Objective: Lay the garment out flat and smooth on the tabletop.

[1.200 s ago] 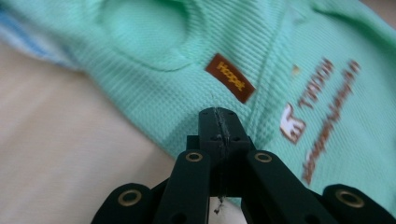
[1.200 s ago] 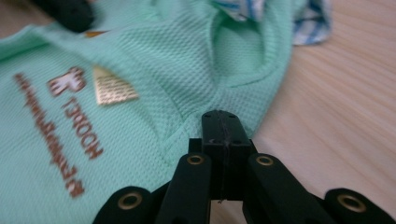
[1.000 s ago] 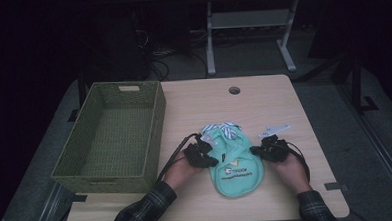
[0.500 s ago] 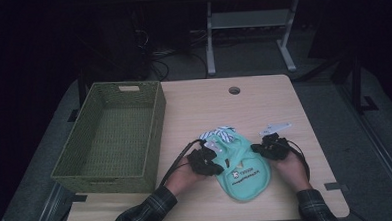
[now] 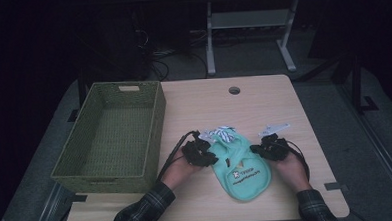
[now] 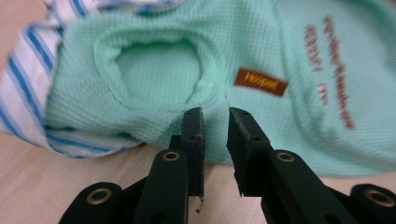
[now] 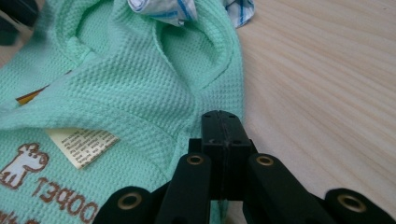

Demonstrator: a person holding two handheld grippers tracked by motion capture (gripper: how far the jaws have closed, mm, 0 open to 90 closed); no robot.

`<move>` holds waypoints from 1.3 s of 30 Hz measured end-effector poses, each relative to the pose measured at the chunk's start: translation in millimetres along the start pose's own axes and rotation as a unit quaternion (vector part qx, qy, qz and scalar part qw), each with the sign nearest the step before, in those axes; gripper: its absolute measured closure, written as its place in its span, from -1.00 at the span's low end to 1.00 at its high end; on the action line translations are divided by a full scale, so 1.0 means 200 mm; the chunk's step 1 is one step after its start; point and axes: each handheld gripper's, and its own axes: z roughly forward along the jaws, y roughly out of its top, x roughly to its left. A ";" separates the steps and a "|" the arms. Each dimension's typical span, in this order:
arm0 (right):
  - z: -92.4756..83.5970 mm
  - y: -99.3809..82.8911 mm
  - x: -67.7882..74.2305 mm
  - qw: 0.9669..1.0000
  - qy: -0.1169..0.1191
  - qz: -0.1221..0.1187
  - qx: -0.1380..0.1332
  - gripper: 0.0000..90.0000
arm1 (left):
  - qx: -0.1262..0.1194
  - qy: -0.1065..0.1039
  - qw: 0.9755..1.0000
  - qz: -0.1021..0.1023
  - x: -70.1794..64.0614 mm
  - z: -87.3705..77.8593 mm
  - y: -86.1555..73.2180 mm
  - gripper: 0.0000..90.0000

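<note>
since a second ago the left gripper [image 5: 202,153] has slid back to the mint garment's [image 5: 241,166] left edge, and its jaws have just been opening, now released with a narrow gap and no cloth between. right gripper [image 5: 270,150] sits clenched on the garment's right edge. garment lies flat on the surface [image 5: 263,102], over striped cloth [image 5: 224,134], beside the green basket [image 5: 110,134].

We look down from above the near edge of the table [image 5: 283,101], facing forward. Each gripper camera peers along its own jaws — very close, somewhat blurred perhaps — at the mint garment [image 5: 244,171] [image 6: 299,93] [image 7: 116,93], which all three views share.
</note>
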 end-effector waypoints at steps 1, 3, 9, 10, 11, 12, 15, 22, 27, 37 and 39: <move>0.00 0.01 0.00 1.000 0.004 0.000 -0.005 0.98 | 0.014 0.004 1.000 0.002 0.01 0.02 -0.01 0.70; -0.01 0.02 0.00 1.000 0.007 0.004 -0.013 0.95 | 0.016 0.003 1.000 -0.002 0.02 0.03 -0.02 0.74; -0.01 0.15 -0.04 0.999 0.016 0.002 -0.044 0.86 | 0.017 0.004 1.000 -0.003 0.03 0.03 -0.02 0.85; 0.01 0.18 -0.05 0.999 0.021 0.006 -0.049 0.85 | 0.017 0.004 1.000 -0.003 0.03 0.03 -0.02 0.88; 0.03 0.21 -0.06 0.998 0.025 0.004 -0.050 0.84 | 0.017 0.005 1.000 -0.003 0.03 0.03 -0.02 0.91; 0.05 0.24 -0.06 0.998 0.029 0.004 -0.051 0.83 | 0.016 0.004 1.000 -0.003 0.04 0.03 -0.03 0.92; 0.12 0.32 -0.08 0.998 0.038 0.007 -0.046 0.82 | 0.017 0.003 1.000 0.000 0.04 0.03 -0.03 0.93; 0.23 0.39 -0.10 0.998 0.055 0.017 -0.038 0.81 | 0.020 -0.002 1.000 -0.003 0.03 0.02 -0.03 0.78; 0.24 0.40 -0.09 0.996 0.073 0.025 -0.037 0.76 | -0.006 -0.032 0.999 0.005 -0.07 -0.03 0.01 0.63; 0.28 0.40 -0.11 0.996 0.075 0.033 -0.033 0.76 | 0.002 -0.055 0.998 0.023 -0.21 0.06 0.02 0.28; 0.29 0.40 -0.11 0.996 0.078 0.030 -0.031 0.76 | 0.010 -0.054 0.998 0.024 -0.21 0.09 0.02 0.31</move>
